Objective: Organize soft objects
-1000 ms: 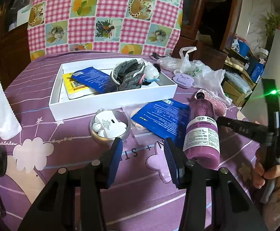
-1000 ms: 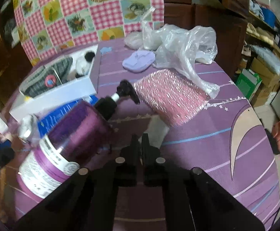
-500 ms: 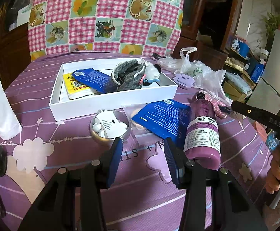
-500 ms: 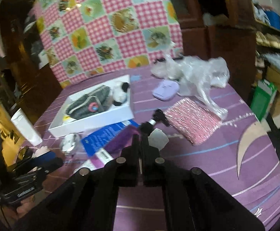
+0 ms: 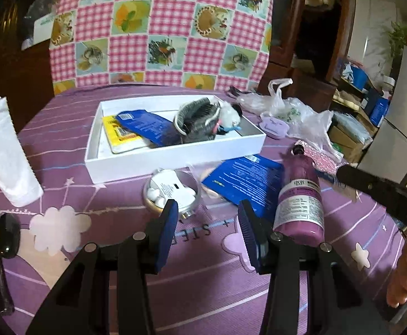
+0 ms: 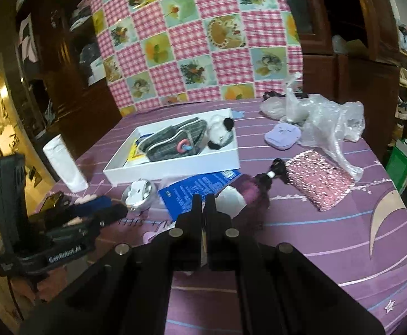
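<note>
The left gripper [image 5: 207, 224] hovers over the purple bench [image 5: 209, 301] with its jaws apart and nothing between them. Just beyond its tips sit a small metal tin [image 5: 172, 192] with white contents and a blue packet [image 5: 245, 180], and to their right a purple bottle [image 5: 301, 195] lies on its side. The right gripper [image 6: 202, 205] has its jaws pressed together and empty, held above that same bottle [image 6: 255, 192]. Farther back stands a white box [image 6: 175, 164], holding a grey striped pouch [image 6: 175, 139], a black-and-white plush toy [image 6: 220, 132], a second blue packet [image 5: 147, 124] and a yellow packet [image 5: 119, 136]. Right of the box on the bench lie a pink glittery pouch [image 6: 319, 180], a lilac case [image 6: 283, 136] and a crumpled clear plastic bag [image 6: 326, 120]. A white tube [image 5: 3, 153] stands at the left edge.
</note>
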Demonstrator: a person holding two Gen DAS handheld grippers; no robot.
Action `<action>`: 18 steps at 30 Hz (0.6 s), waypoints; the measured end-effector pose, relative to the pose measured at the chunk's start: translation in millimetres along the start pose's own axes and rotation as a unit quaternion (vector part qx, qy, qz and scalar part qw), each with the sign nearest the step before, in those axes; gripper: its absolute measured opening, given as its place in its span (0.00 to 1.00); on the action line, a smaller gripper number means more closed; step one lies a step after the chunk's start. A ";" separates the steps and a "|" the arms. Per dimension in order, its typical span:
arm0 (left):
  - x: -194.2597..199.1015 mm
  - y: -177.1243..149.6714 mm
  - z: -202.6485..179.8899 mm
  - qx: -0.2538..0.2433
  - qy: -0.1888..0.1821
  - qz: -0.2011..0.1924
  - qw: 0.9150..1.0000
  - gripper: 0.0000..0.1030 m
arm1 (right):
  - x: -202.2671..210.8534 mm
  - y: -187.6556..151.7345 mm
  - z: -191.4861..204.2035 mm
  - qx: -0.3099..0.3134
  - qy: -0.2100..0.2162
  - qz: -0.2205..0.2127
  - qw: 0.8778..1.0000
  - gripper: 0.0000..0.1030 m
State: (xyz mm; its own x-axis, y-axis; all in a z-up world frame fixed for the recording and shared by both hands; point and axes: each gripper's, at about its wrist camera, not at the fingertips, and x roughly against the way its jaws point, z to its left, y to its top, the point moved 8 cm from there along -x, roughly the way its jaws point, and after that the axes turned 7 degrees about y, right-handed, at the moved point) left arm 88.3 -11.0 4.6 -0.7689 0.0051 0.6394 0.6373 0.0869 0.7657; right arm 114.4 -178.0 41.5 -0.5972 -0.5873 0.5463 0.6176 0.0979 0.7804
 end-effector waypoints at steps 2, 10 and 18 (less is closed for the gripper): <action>0.5 0.3 1.3 -0.005 0.012 0.001 1.000 0.43 | -0.5 -1.9 6.3 0.009 0.005 0.001 1.000 0.03; 7.3 6.1 22.1 0.004 0.063 0.018 0.998 0.70 | 6.4 -2.9 28.4 0.040 0.032 -0.008 0.999 0.03; 8.9 12.8 59.1 0.089 0.040 0.034 0.995 0.71 | 1.1 -4.6 18.8 0.017 0.034 0.003 0.999 0.03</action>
State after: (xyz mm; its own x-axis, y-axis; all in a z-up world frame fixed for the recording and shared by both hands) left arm 86.6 49.0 15.9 -0.7129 -0.0624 0.6985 0.6631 0.2640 0.7004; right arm 101.3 -164.1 44.3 -0.5574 -0.6392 0.5298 0.6028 0.1273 0.7877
